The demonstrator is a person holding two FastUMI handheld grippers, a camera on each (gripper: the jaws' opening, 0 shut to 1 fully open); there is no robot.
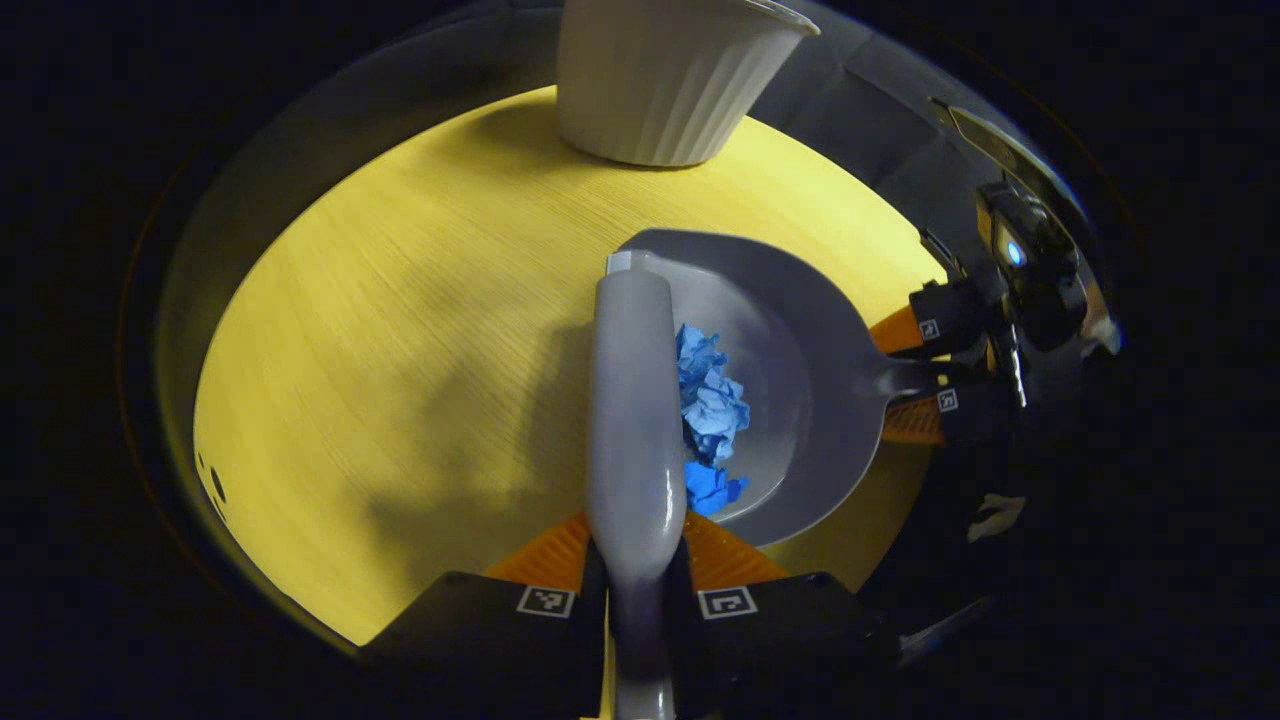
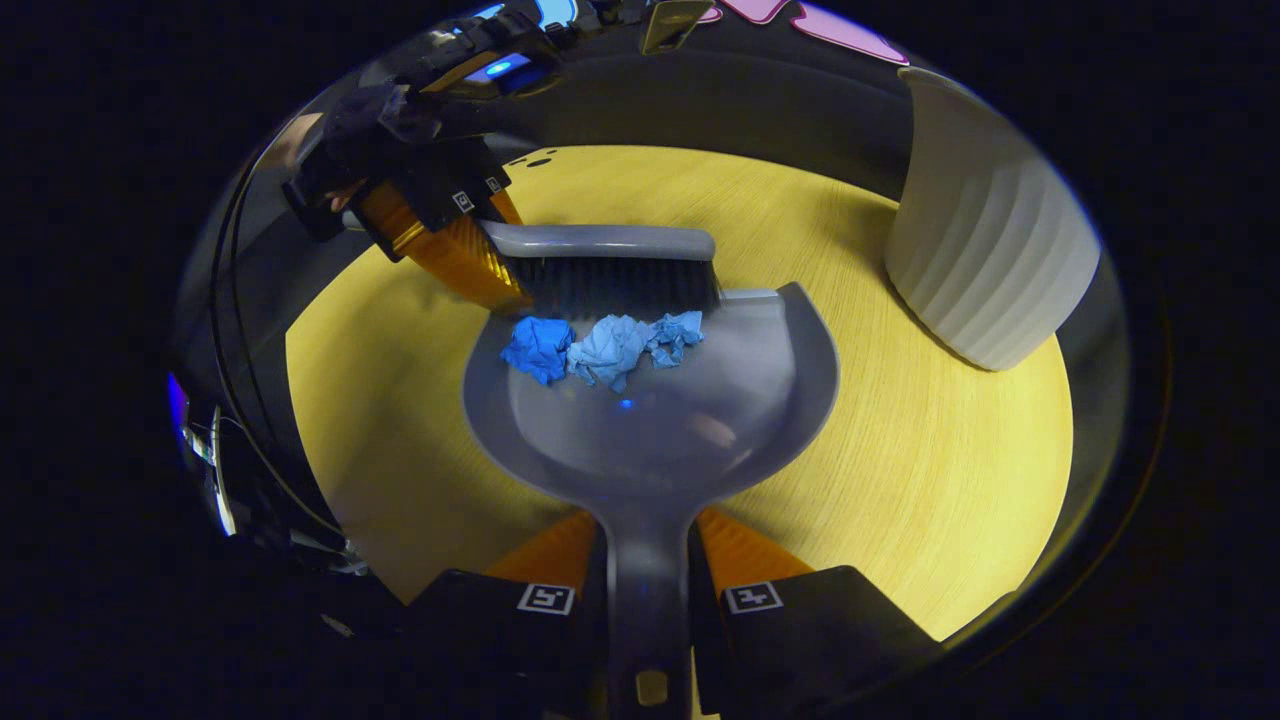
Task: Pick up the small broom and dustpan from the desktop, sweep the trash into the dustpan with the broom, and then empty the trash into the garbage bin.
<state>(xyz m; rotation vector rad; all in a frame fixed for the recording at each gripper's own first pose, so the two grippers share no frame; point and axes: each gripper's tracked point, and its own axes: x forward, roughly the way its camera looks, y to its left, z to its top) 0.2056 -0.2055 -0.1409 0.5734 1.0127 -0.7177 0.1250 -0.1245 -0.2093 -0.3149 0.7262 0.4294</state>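
My left gripper [image 1: 636, 545] is shut on the grey broom [image 1: 632, 400], whose handle runs forward between the fingers. The broom's dark bristles [image 2: 620, 285] rest at the mouth of the grey dustpan [image 2: 680, 420], right behind the crumpled blue paper [image 2: 600, 345]. That blue paper [image 1: 712, 405] lies inside the dustpan [image 1: 800, 360], beside the broom. My right gripper [image 2: 645, 545] is shut on the dustpan's handle. In the left gripper view the right gripper [image 1: 915, 375] holds the pan from the right; in the right gripper view the left gripper [image 2: 455, 235] comes in from the upper left.
A white ribbed garbage bin [image 1: 660, 75] stands on the yellow wooden desktop [image 1: 400, 330] beyond the dustpan; the bin [image 2: 985, 265] is to the right in the right gripper view. The round desktop [image 2: 950, 450] drops off into darkness on all sides.
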